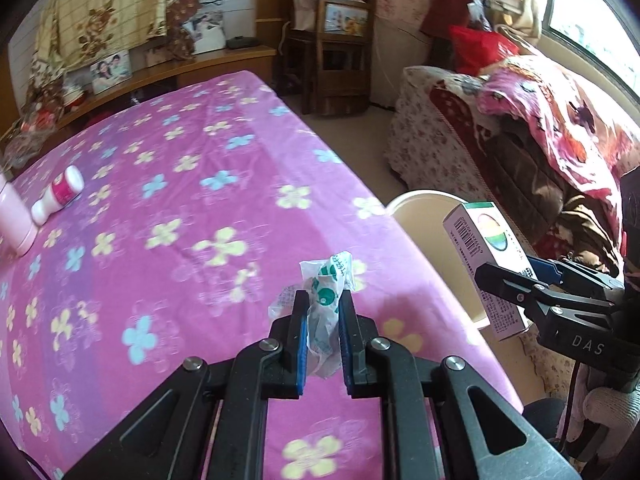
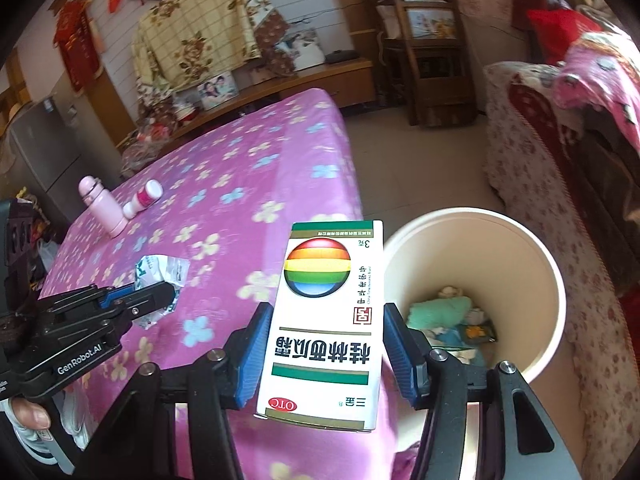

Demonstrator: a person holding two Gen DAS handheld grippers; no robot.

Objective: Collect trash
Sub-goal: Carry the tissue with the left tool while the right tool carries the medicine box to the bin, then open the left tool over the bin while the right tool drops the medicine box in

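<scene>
Lived-in home bedroom: flowered pink bedspread (image 1: 180, 184), framed family photos (image 2: 216, 90) on far shelf, blanket-draped sofa (image 1: 520, 128) right.

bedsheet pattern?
Pink-purple bedsheet with pale yellow, blue and white flower prints. Left wrist view shows it best.

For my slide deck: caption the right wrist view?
Right gripper holds a medicine box beside the bin; left gripper grips a wrapper.
</scene>
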